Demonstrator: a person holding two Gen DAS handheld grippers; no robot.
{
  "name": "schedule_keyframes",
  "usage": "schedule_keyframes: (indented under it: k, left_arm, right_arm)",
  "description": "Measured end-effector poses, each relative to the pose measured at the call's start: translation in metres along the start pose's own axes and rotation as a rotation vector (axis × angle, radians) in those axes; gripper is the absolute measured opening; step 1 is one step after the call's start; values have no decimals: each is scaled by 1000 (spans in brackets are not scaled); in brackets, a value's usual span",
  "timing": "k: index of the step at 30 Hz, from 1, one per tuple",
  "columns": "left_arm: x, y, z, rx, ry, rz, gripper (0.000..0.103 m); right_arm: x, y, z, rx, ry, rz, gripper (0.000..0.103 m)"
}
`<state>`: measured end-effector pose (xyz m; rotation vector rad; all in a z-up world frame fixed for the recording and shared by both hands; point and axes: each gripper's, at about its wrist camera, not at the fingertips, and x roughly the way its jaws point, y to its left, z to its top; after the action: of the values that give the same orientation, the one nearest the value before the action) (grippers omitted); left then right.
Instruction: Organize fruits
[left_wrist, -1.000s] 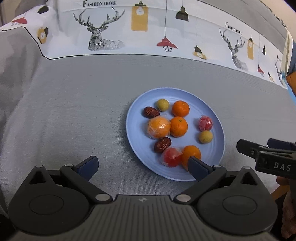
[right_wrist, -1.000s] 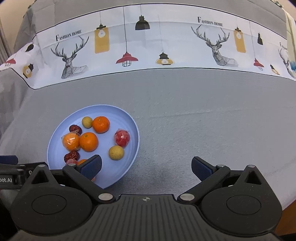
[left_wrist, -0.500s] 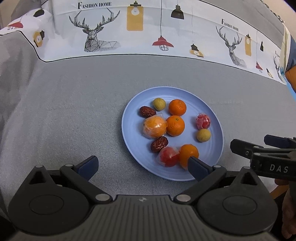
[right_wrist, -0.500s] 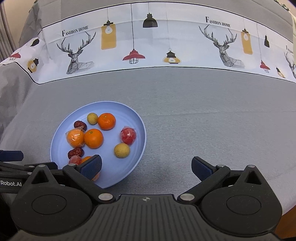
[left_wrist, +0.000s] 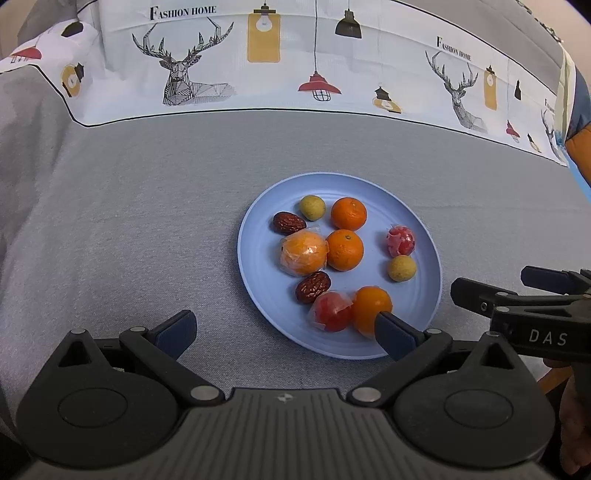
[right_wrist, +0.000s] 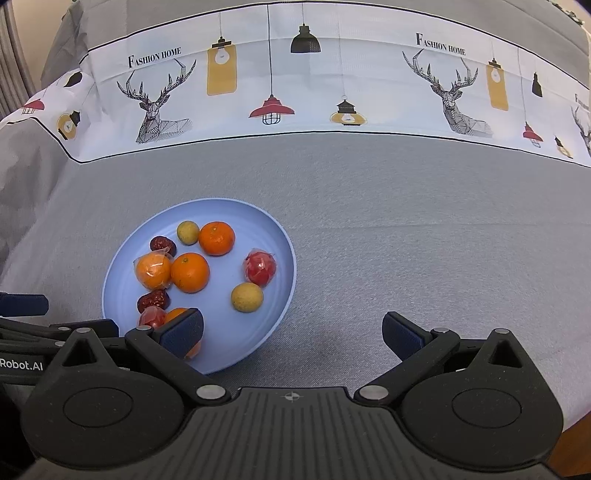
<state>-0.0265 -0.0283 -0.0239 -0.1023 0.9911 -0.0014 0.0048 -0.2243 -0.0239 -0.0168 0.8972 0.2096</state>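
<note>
A light blue plate (left_wrist: 424, 295) (right_wrist: 229, 212) lies on the grey cloth and holds several fruits: bare oranges (left_wrist: 344, 249) (right_wrist: 190, 272), a wrapped orange (left_wrist: 303, 253) (right_wrist: 152, 270), wrapped red fruits (left_wrist: 400, 240) (right_wrist: 259, 268), small yellow fruits (left_wrist: 402, 268) (right_wrist: 247, 297) and dark red dates (left_wrist: 312, 287) (right_wrist: 153, 300). My left gripper (left_wrist: 282, 332) stands open at the plate's near edge, its right fingertip (left_wrist: 391, 332) in front of an orange (left_wrist: 371, 304). My right gripper (right_wrist: 293, 334) is open too, just right of the plate, its left fingertip (right_wrist: 183, 332) over the plate's near side. Nothing is held.
Grey tablecloth (right_wrist: 406, 240) spreads to the right of the plate and to its left (left_wrist: 129, 221). A white printed band with deer and lamps (right_wrist: 295, 92) runs along the far side. The right gripper's body (left_wrist: 535, 314) shows at the left wrist view's right edge, with a hand behind it.
Both grippers have drifted slightly, so the plate sits a little more central in each view. Both stay open and no fruit has moved.
</note>
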Motion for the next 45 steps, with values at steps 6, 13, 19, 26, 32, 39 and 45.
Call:
schedule_keyframes:
  k: [6, 13, 19, 26, 32, 39, 45]
  left_arm:
    - [0, -1, 0, 4, 0, -3, 102]
    - [0, -1, 0, 8, 3, -9, 102]
    - [0, -1, 0, 8, 5, -11, 102]
    - [1, -1, 0, 9, 6, -12, 102]
    - [2, -3, -2, 12, 9, -13, 102]
    - [2, -2, -1, 13, 11, -14, 102]
    - [3, -2, -1, 13, 11, -14, 102]
  right_arm:
    - [0, 0, 0, 0, 1, 0, 102]
    - [0, 0, 0, -1, 1, 0, 102]
    - [0, 1, 0, -1, 2, -1, 102]
    - [1, 1, 0, -2, 1, 0, 102]
    - [2, 0, -1, -3, 2, 0, 102]
    - [2, 0, -1, -7, 4, 0, 102]
    - [2, 0, -1, -6, 4, 0, 102]
